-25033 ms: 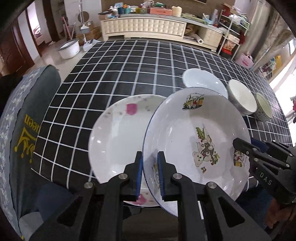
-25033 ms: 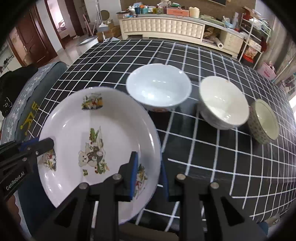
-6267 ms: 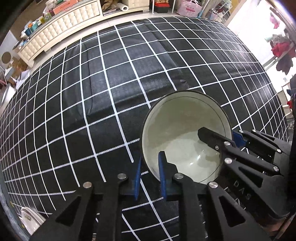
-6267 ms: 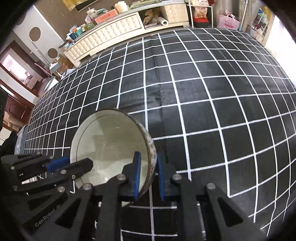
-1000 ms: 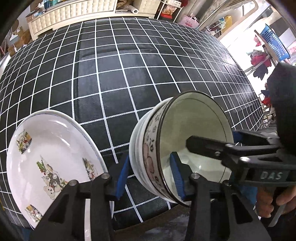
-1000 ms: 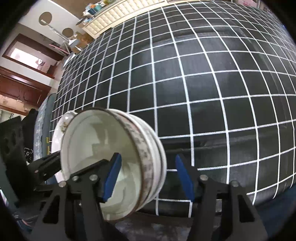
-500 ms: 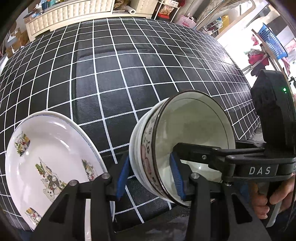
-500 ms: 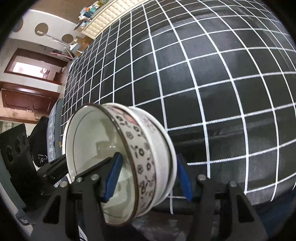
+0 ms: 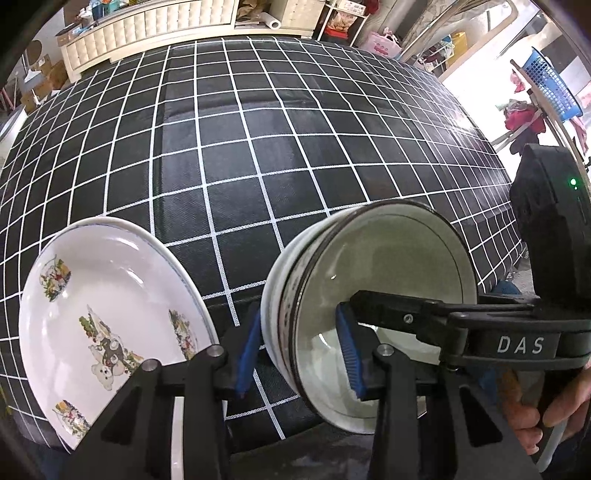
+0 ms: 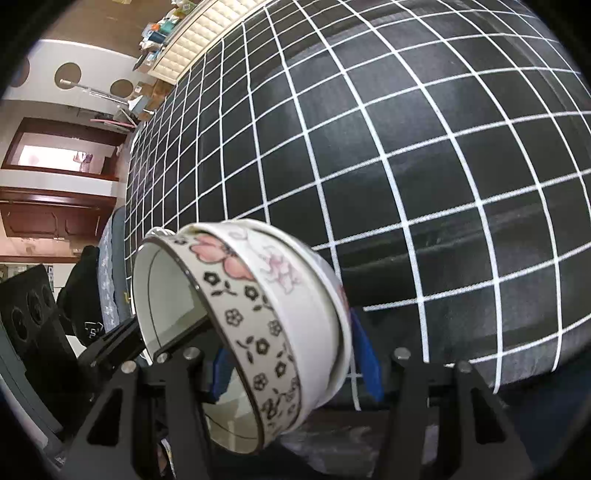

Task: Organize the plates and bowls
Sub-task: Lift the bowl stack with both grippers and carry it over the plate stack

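A stack of nested bowls, a flower-patterned one innermost, hangs tilted on its side over the table's near edge. My left gripper is shut on the stack's rim, one blue pad outside and one inside. My right gripper is shut on the opposite rim of the bowl stack. Its black body shows at the right in the left wrist view. A stack of white cartoon plates lies on the table at the near left.
The table wears a black cloth with a white grid. A cream sideboard stands behind it. A chair with a grey cover stands at the table's left end.
The bowl stack has tipped further onto its side and lifted a little between both grippers. The right gripper has rolled, so the table looks more slanted.
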The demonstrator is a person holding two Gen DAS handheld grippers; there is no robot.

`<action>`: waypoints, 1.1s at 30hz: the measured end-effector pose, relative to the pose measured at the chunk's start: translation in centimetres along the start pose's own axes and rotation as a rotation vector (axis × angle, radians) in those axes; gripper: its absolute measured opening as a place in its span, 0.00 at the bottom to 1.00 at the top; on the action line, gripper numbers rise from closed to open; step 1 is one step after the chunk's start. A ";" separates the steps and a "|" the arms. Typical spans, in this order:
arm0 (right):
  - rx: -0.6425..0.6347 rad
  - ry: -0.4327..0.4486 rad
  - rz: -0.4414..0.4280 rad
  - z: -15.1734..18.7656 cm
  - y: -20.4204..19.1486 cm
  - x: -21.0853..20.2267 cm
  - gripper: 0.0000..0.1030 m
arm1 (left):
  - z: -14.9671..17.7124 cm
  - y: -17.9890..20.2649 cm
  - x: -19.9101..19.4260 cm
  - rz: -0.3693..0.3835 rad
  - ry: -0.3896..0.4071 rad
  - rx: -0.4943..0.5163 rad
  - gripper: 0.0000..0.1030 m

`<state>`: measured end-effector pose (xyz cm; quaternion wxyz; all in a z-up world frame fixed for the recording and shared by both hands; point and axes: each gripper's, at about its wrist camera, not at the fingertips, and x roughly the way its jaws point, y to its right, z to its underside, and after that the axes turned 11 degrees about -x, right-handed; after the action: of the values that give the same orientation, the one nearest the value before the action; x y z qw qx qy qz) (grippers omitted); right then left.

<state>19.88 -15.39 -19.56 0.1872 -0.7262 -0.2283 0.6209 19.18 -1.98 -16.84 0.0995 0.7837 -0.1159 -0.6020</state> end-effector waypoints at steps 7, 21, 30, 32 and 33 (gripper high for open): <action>0.009 0.009 -0.005 -0.6 -1.3 -0.9 0.60 | -0.5 0.2 -1.3 -0.012 0.026 -0.011 0.36; -0.126 -0.029 -0.018 -2.4 -9.4 0.2 0.59 | -1.4 -3.6 -7.5 -0.041 0.125 -0.079 0.36; -0.175 -0.115 -0.058 -2.9 -13.8 4.7 0.59 | -0.8 -9.3 -11.0 -0.085 0.177 -0.179 0.36; -0.187 -0.134 -0.051 -2.7 -14.4 5.6 0.58 | -0.3 -10.7 -11.1 -0.092 0.176 -0.200 0.36; -0.194 -0.143 -0.049 -2.8 -14.8 6.0 0.58 | 0.0 -11.4 -11.1 -0.095 0.173 -0.216 0.36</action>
<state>21.89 0.21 -15.81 0.1145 -0.6889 -0.3176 0.6415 17.14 12.27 -9.94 0.1642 0.8219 -0.0041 -0.5454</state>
